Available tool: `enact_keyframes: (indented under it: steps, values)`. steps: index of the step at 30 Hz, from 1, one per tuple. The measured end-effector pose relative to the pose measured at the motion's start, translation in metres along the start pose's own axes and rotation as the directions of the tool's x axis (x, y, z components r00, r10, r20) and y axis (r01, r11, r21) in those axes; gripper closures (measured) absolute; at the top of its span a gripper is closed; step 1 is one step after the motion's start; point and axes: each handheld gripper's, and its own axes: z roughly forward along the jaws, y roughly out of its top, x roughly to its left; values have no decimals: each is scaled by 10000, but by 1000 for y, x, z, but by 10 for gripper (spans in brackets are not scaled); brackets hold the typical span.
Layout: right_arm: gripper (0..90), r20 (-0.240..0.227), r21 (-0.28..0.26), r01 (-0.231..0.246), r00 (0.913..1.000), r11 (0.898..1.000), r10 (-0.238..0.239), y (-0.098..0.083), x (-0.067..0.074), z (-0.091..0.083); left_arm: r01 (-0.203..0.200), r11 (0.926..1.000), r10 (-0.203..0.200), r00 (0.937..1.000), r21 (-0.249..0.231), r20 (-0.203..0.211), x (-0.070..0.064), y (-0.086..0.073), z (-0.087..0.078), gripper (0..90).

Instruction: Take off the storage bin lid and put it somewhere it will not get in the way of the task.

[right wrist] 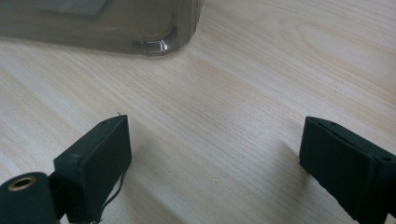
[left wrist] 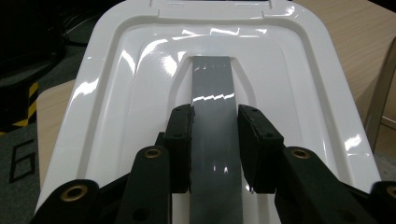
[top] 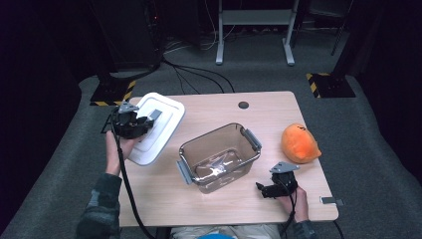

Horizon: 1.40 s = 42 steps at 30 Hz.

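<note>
A white box lid (top: 161, 130) with a grey handle strip (left wrist: 212, 88) hangs tilted over the table's left edge. My left gripper (left wrist: 215, 140) is shut on that strip, one jaw on each side of it; from above, the left gripper (top: 147, 121) sits on the lid's near-left part. A clear brownish container (top: 214, 133) with grey side latches stands open in the middle of the table. My right gripper (top: 263, 189) rests low near the front right, just right of the container, its jaws wide open over bare wood (right wrist: 215, 163). The container's corner (right wrist: 93, 28) lies ahead of it.
An orange plush toy (top: 298, 143) lies at the table's right edge. A round cable hole (top: 243, 105) is at the back of the wooden table (top: 278, 114). A small grey piece (top: 331, 200) sits at the front right corner. Dark carpet and cables surround the table.
</note>
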Motion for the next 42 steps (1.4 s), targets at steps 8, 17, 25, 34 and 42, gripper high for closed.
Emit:
enact_keyframes:
  steps: [8,17,25,34,42]
  values:
    - [83,12,-8,19,10000,10000,-19,0,0,0,311,9995,-307,9988,98,-382,8,-8,8,662]
    - [84,10,-5,20,10000,10000,-20,0,0,0,894,9956,-874,9939,277,-672,19,-20,18,662]
    - [83,26,-10,18,10000,10000,-18,0,-1,0,1369,9892,-1326,9881,528,-781,26,-33,29,662]
    - [84,39,-8,-22,10000,10000,22,0,0,0,2031,9758,-1955,9763,810,-933,33,-52,46,662]
    - [84,48,-12,-15,10000,10000,15,0,0,0,2373,9652,-2264,9686,1097,-1028,40,-67,56,662]
